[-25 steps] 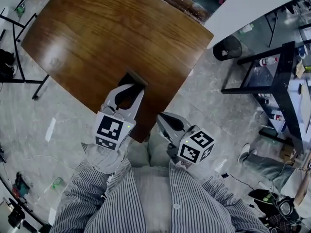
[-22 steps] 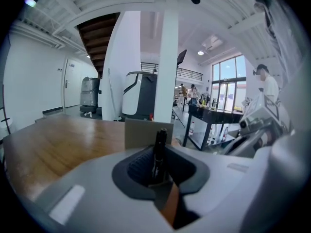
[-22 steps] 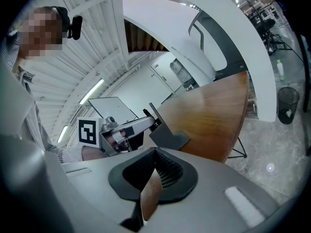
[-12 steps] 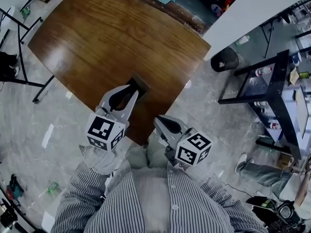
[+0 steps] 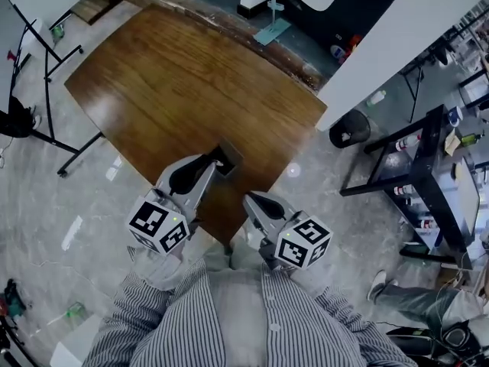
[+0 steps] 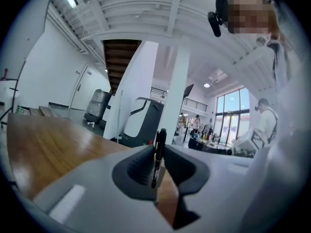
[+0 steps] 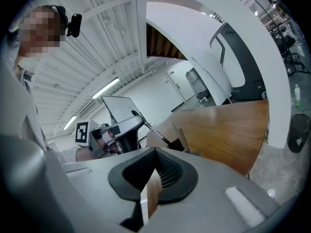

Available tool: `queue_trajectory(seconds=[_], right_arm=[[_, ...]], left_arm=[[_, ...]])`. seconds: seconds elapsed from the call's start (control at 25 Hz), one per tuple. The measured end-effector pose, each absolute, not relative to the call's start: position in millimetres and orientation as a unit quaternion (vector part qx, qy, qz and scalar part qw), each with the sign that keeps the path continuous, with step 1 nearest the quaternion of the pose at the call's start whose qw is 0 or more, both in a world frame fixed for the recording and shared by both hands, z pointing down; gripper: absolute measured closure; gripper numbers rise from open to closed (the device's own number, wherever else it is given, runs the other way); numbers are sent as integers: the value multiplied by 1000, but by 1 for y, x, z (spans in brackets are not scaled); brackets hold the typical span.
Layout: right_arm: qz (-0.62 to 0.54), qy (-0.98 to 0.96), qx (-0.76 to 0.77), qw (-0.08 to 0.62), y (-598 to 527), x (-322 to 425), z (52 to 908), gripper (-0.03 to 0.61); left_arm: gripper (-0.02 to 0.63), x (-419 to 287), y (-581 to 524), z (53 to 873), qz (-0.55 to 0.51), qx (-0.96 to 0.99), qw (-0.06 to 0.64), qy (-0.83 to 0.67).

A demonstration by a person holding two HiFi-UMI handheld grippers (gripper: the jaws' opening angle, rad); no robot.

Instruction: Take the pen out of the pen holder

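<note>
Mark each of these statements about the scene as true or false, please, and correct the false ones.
1. The left gripper is closed on a black pen. True.
2. The right gripper is holding the pen holder. False: its jaws are together with nothing between them, and it is apart from the holder.
3. The pen holder stands on the table, towards the side nearest the person. True.
4. The table has a white glass top. False: its top is brown wood.
</note>
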State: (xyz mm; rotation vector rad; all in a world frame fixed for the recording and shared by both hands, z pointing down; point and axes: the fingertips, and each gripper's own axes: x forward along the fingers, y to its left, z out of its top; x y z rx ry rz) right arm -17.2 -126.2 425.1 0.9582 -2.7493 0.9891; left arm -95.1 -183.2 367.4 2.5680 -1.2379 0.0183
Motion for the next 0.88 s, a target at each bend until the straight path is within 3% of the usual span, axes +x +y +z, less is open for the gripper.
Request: queue_trajectory(seconds=[0.32, 0.88], right_arm=[[297, -898, 325, 14, -127, -4, 406, 578], [278, -907, 315, 26, -110, -5, 400, 578]], left_arm=[[551, -94, -149, 370, -49, 890, 190, -412], [551, -73, -109, 399, -27, 885, 241, -398]])
